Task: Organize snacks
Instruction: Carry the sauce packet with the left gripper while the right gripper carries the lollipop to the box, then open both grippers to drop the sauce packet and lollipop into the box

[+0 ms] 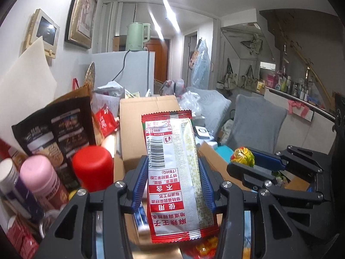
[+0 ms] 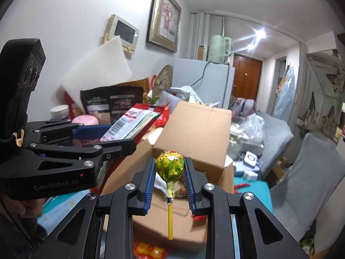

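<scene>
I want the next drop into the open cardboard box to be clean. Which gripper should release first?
Probably the right gripper: its green-wrapped lollipop hangs over the open cardboard box, while the left gripper holds the red-and-white snack packet off to the side.

You held one packet (image 1: 172,172) and one lollipop (image 2: 170,165); one box (image 2: 194,129), one kettle (image 1: 138,36), two frames (image 2: 165,18) stood by.

Lived-in home: framed picture (image 2: 165,17), fridge (image 2: 207,82) with kettle (image 2: 220,48) on top, grey sofa (image 1: 256,120), wooden door (image 2: 246,75).
</scene>
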Motion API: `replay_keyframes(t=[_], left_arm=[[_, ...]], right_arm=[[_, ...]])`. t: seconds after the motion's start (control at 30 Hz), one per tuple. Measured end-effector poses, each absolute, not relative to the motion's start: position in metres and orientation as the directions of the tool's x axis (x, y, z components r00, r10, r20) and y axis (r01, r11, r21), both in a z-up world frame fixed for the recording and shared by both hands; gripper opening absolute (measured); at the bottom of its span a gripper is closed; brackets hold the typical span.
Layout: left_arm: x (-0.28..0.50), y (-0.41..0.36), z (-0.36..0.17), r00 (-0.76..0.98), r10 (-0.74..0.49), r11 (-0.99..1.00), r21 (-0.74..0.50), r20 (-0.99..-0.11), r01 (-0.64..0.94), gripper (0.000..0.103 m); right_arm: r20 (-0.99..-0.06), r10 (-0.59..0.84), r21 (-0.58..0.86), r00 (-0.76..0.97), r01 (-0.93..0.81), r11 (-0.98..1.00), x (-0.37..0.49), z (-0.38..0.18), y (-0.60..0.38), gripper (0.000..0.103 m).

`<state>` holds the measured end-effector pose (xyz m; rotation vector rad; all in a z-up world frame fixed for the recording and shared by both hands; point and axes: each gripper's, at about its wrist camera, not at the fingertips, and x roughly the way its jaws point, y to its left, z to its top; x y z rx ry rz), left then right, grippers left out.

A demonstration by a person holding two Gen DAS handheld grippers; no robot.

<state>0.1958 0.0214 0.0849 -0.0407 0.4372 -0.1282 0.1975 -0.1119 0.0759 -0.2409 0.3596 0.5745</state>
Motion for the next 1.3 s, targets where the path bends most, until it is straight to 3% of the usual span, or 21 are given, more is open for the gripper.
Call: replay_keyframes(t=[0.27,0.53,0.73,1.3], left_arm=[[0.241,0.028,0.086,0.906,-0.096,0.995,-0.037,-0.412,0.088,0.045],[0.285,0.033,0.072,0.89,-0.088,0.996,-0.027,-0.448,0.085,0.045],[0.312,0.032,0.048,0.855,-0.061,0.997,0.004,-0.516,0.074,0.045],[0.357,0.026,-0.008,0.728,0.02,0.995,0.087,-0.685,0.054,0.046]], right_arm=[[-0.398,0.471,-0.094,0.787,-0.545,0.833,0.244,0.076,-0.108,0.026],[-0.456,0.457,-0.064,0.764,-0.54,0.839,0.292,0.061,-0.101,0.026],[-0.485,0.447,-0.012,0.752,-0.517,0.856,0.322,0.043,-0.099,0.026],[-0.689,0.332,-0.02,0.645,-0.475,0.88,0.372,-0.016,-0.091,0.026]])
